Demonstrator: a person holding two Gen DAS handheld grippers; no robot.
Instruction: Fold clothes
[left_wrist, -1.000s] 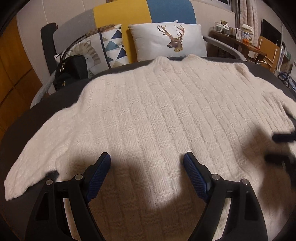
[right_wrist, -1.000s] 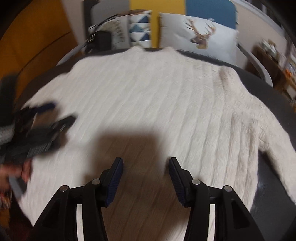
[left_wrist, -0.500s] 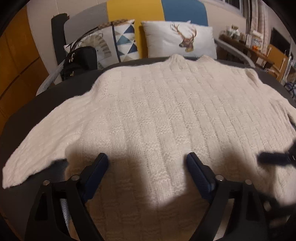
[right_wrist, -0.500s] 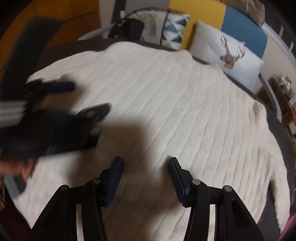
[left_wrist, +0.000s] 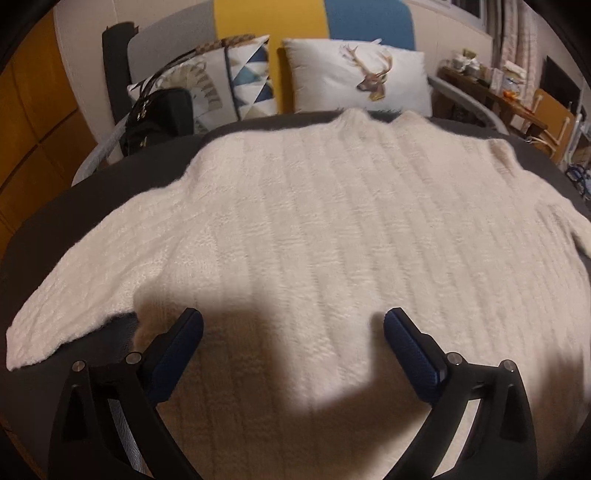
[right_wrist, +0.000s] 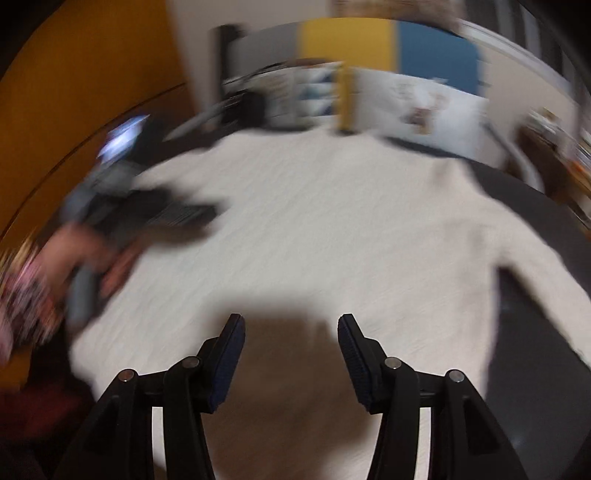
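Wider now, the left hand-held gripper (left_wrist: 293, 332) is opening, empty, above the flat, ribbed cream sweater (left_wrist: 332, 229).

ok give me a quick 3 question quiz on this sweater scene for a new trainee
1. True or false: the cream sweater is already folded in half.
2. What is between the fingers of the right gripper? A) a sleeve B) nothing C) a cushion
3. Which animal is printed on the white cushion behind the table?

Key:
1. False; it lies spread flat, sleeves out.
2. B; it is open above the sweater.
3. A deer.
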